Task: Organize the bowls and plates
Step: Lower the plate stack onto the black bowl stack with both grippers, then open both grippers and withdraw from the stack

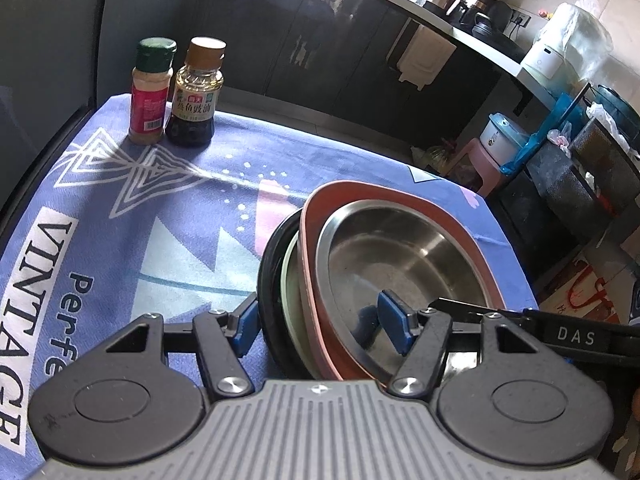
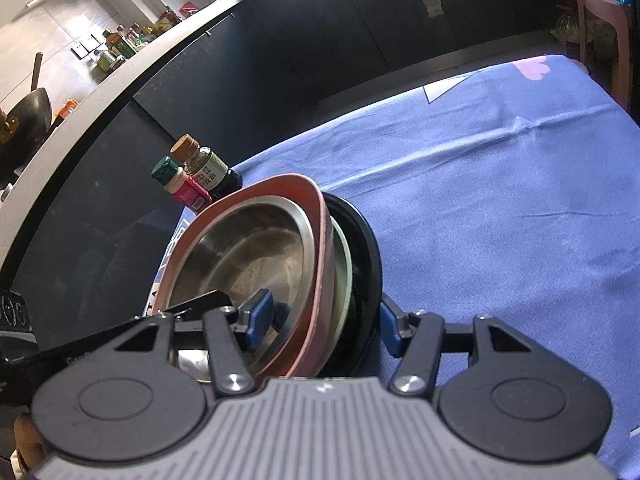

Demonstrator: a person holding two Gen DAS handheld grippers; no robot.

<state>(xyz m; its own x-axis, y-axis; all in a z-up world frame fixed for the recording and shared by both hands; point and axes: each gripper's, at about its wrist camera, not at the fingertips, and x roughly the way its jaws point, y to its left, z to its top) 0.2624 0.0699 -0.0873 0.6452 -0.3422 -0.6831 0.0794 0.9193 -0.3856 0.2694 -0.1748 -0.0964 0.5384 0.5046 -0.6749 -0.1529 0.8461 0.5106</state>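
A nested stack stands tilted above the blue tablecloth (image 1: 120, 248): a steel bowl (image 1: 404, 256) inside a pink bowl (image 1: 316, 300), a pale green dish (image 1: 289, 300) and a black plate (image 1: 267, 280). My left gripper (image 1: 320, 322) grips the stack's near rim, one pad inside the steel bowl, one outside the black plate. In the right wrist view the same steel bowl (image 2: 248, 256), pink bowl (image 2: 324, 248), green dish (image 2: 346, 272) and black plate (image 2: 368, 256) sit between the pads of my right gripper (image 2: 324, 320), which grips the opposite rim.
Two seasoning bottles, a red spice jar (image 1: 150, 92) and a dark sauce bottle (image 1: 196, 96), stand at the cloth's far left corner. A dark counter with appliances (image 1: 472, 0) runs behind. A pink stool (image 1: 476, 160) and bins stand at the right.
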